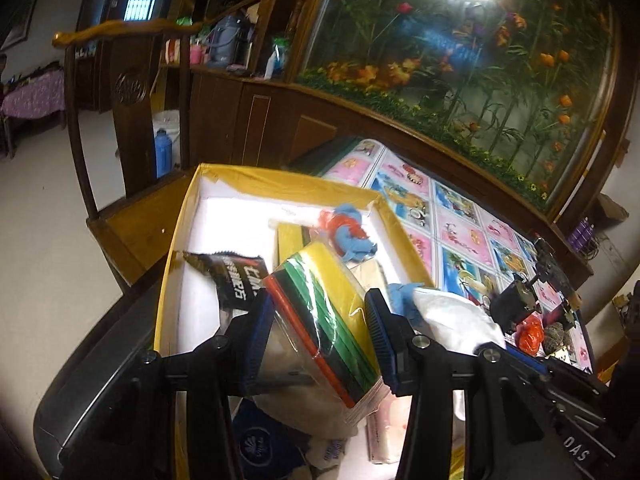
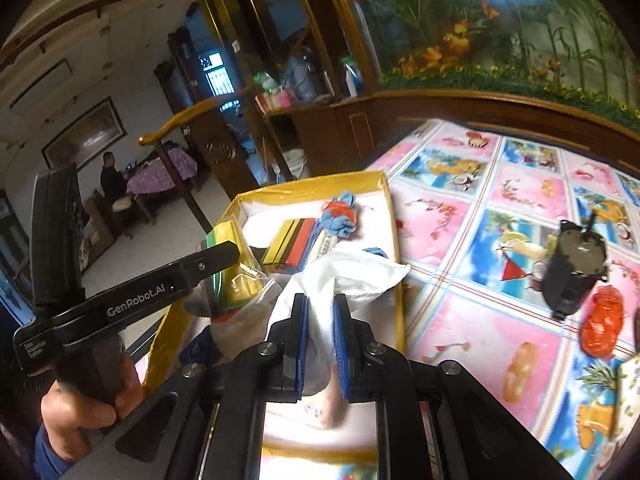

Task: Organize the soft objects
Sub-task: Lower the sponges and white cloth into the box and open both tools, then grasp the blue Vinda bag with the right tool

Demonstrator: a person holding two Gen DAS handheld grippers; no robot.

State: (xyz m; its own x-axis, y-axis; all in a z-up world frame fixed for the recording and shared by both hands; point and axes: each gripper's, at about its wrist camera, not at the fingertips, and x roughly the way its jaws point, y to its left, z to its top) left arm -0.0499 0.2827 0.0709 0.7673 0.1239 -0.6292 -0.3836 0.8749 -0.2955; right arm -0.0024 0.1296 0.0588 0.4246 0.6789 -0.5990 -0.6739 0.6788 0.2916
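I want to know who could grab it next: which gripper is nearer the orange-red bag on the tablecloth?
Right. The right gripper, shut on a white bag, is beside the box; the orange-red bag lies further right. The left gripper is over the box.

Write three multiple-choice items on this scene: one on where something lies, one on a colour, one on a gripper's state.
1. Where does the blue and red cloth bundle lie?
A. inside the yellow-rimmed box
B. on the chair
C. on the tablecloth beside the orange bag

2. What colour are the pads of the left gripper?
A. red
B. blue
C. white

3. What is the right gripper doing?
A. standing open and empty
B. shut on a white plastic bag
C. shut on a bottle

Answers: 1 A, the bundle rests on the box's white floor; 2 B, both ribbed pads show blue; 3 B, white film is pinched between its pads.
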